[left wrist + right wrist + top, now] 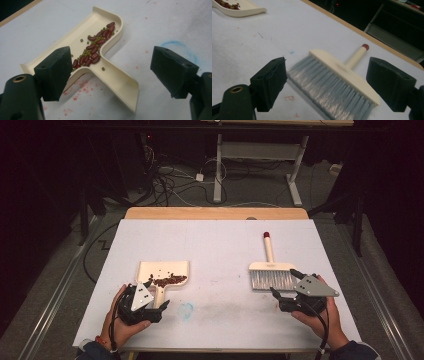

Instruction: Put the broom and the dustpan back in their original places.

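Both tongs gape apart: left tongs (110, 72) view reveals green beans (86, 52) among red; right tongs (327, 85) face brush (337, 82).

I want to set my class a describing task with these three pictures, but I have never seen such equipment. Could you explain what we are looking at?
There is no machine here: a person sits at a table and holds a hand-worked grasping tool in each hand. One picture comes from a fixed camera above the table; the other two come from small cameras riding on each tool, looking along its two black jaws.

On the white table lie a cream dustpan with red beans and small green ones in it, and a hand brush with grey bristles. The left tool sits open by the dustpan's handle; the right tool sits open just beside the brush's bristles. Nothing is held.
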{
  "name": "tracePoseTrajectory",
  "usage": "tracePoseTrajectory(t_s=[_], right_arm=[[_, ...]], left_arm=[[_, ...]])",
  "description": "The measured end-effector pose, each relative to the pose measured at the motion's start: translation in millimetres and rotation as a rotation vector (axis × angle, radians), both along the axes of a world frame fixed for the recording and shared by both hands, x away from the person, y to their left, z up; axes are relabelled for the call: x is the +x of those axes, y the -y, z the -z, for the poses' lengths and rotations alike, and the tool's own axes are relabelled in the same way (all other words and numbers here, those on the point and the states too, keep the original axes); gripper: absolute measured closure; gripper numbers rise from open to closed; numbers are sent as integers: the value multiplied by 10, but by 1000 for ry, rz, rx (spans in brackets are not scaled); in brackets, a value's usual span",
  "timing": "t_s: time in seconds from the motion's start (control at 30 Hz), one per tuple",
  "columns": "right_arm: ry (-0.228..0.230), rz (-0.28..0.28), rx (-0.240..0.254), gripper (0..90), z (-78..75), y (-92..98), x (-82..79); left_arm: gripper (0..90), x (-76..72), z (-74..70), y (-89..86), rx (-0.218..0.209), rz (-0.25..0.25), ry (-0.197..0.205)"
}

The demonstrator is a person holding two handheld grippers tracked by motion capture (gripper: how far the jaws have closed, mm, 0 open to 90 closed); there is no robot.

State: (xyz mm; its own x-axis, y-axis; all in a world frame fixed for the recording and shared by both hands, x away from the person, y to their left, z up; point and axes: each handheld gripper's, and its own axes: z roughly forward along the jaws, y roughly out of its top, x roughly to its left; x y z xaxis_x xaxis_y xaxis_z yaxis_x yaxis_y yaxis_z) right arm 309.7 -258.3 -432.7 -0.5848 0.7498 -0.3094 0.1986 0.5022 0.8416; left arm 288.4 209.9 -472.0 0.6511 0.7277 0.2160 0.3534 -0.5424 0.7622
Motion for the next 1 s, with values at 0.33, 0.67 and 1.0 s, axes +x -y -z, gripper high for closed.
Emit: tracePoseTrajectory(t_s=[0.33,0.67,1.0], right_arm=[[-28,8,11,162,125,155,-57],[-68,25,7,163,331,284,-130],[-107,24,25,167,408,297,-176]], left_arm=[[173,-11,-1,19,19,1,9],[173,-15,-14,32,20,-9,0],[173,-1,-15,-54,-11,-22,4]])
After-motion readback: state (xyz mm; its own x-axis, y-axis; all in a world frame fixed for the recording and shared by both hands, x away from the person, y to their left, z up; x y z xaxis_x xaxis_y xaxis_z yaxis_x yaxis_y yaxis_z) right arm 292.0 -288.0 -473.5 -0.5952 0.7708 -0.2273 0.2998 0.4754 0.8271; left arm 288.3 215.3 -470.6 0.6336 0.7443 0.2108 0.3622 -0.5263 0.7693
